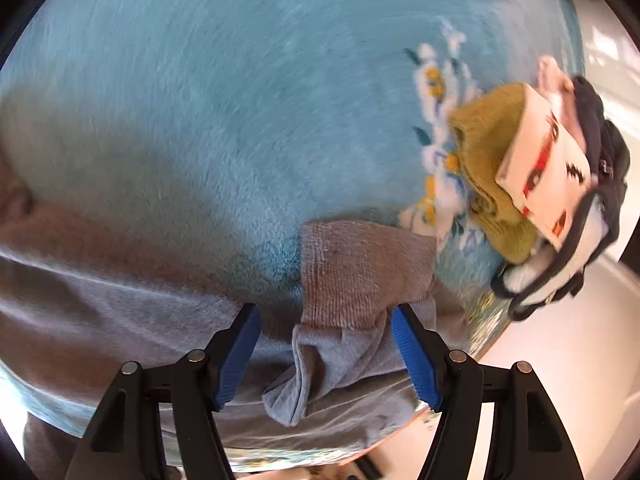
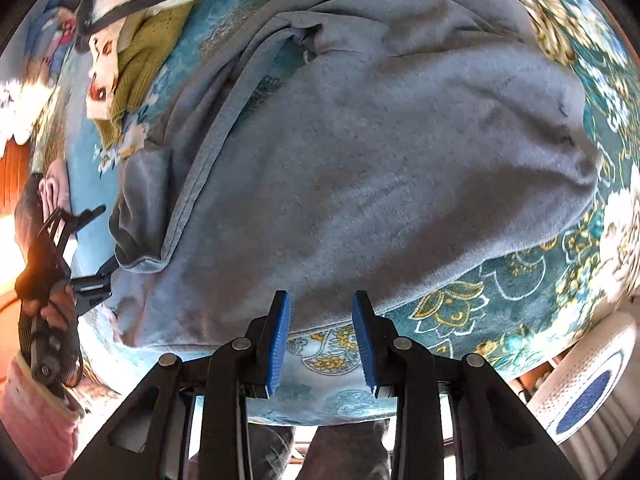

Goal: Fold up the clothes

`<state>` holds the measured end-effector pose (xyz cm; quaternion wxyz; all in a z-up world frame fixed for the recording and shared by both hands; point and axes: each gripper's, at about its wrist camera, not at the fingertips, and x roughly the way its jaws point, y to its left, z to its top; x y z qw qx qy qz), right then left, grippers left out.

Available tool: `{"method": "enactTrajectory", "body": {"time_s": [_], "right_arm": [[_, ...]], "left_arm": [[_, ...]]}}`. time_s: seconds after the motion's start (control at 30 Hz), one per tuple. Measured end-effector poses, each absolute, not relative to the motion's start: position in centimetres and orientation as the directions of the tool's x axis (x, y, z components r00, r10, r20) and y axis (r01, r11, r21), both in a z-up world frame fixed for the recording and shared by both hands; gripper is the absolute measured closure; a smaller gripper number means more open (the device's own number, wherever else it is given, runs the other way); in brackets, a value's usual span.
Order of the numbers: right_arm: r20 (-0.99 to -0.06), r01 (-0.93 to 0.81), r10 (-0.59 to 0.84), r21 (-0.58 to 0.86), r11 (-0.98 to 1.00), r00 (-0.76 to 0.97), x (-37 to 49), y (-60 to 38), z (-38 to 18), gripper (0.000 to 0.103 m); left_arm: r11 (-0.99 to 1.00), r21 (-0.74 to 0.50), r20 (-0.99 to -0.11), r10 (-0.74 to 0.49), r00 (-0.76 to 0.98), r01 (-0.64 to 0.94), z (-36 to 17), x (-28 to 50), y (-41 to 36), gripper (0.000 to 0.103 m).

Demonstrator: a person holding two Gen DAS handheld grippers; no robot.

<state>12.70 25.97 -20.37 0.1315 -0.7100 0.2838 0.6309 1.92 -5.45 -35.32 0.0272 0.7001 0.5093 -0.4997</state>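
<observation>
Lying spread over a floral blanket (image 2: 540, 288), the grey sweatshirt (image 2: 380, 160) awaits folding. Left gripper (image 1: 326, 354): fingers spread around a bunched cuff (image 1: 360, 276), not yet pinching. Right gripper (image 2: 322, 340): fingers spread at the hem, empty. Risk: closing on the soft blanket beneath would lift both layers; one thin ply may also slip free mid-fold.

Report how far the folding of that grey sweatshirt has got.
Done: a pile of other clothes sits at the far edge of the blue floral blanket. In hand: nothing gripped; the left gripper is open around the grey sweatshirt's cuff, the right gripper open at its hem. Left: the grey sweatshirt lies rumpled, one side turned over, still needing its folds.
</observation>
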Motion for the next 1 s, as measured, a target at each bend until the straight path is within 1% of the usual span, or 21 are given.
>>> {"method": "enactTrajectory", "body": {"time_s": [0.1, 0.13, 0.17, 0.2, 0.27, 0.33, 0.43, 0.5, 0.57, 0.63, 0.7, 0.83, 0.97, 1.0], "right_arm": [[-0.972, -0.553, -0.228, 0.165, -0.817, 0.048, 12.4, 26.1, -20.2, 0.07], [-0.973, -0.552, -0.225, 0.16, -0.818, 0.051, 12.4, 26.2, -20.1, 0.07], [-0.974, -0.552, -0.221, 0.156, -0.819, 0.054, 12.4, 26.3, -20.1, 0.07], [-0.974, -0.553, -0.22, 0.153, -0.819, 0.056, 12.4, 26.4, -20.1, 0.07], [-0.974, -0.556, -0.219, 0.149, -0.818, 0.06, 12.4, 26.6, -20.1, 0.07], [-0.974, -0.554, -0.218, 0.147, -0.82, 0.064, 12.3, 26.6, -20.1, 0.07], [-0.975, -0.544, -0.213, 0.144, -0.827, 0.065, 11.9, 26.4, -20.0, 0.07], [-0.976, -0.541, -0.212, 0.147, -0.828, 0.06, 11.7, 26.3, -19.9, 0.07], [-0.975, -0.539, -0.213, 0.149, -0.829, 0.058, 11.5, 26.2, -19.9, 0.07], [-0.974, -0.535, -0.216, 0.15, -0.831, 0.062, 11.4, 26.0, -20.1, 0.07], [-0.973, -0.532, -0.219, 0.151, -0.833, 0.067, 11.4, 25.8, -20.3, 0.07], [-0.973, -0.526, -0.217, 0.142, -0.839, 0.084, 11.5, 25.3, -20.5, 0.07], [-0.974, -0.524, -0.207, 0.129, -0.842, 0.093, 11.9, 25.2, -20.4, 0.07], [-0.974, -0.528, -0.205, 0.125, -0.84, 0.095, 12.0, 25.3, -20.4, 0.07]], "left_arm": [[-0.442, -0.487, -0.705, 0.708, -0.041, 0.753, -35.6, 2.3, -4.7, 0.034], [-0.44, -0.49, -0.706, 0.707, -0.046, 0.753, -35.4, 2.3, -4.5, 0.038], [-0.439, -0.492, -0.706, 0.706, -0.051, 0.752, -35.3, 2.3, -4.4, 0.053], [-0.439, -0.494, -0.707, 0.705, -0.053, 0.75, -35.1, 2.2, -4.2, 0.072], [-0.458, -0.506, -0.717, 0.694, -0.061, 0.73, -34.3, 1.6, -4.0, 0.079], [-0.487, -0.535, -0.736, 0.67, -0.098, 0.69, -32.8, 0.9, -4.4, 0.081], [-0.481, -0.609, -0.727, 0.656, -0.201, 0.631, -29.3, -0.3, -6.5, 0.082], [-0.468, -0.652, -0.723, 0.622, -0.301, 0.597, -26.8, -0.7, -9.3, 0.082], [-0.467, -0.665, -0.73, 0.572, -0.374, 0.583, -24.9, -0.5, -12.8, 0.082], [-0.514, -0.622, -0.773, 0.521, -0.361, 0.591, -24.9, -0.4, -15.2, 0.082], [-0.568, -0.544, -0.83, 0.474, -0.295, 0.617, -26.4, -0.3, -16.3, 0.082], [-0.618, -0.434, -0.884, 0.431, -0.179, 0.655, -29.7, -0.1, -15.7, 0.082], [-0.631, -0.441, -0.884, 0.429, -0.186, 0.639, -29.0, -0.7, -15.6, 0.082], [-0.644, -0.455, -0.88, 0.428, -0.203, 0.614, -28.3, -1.0, -15.9, 0.082]]}}
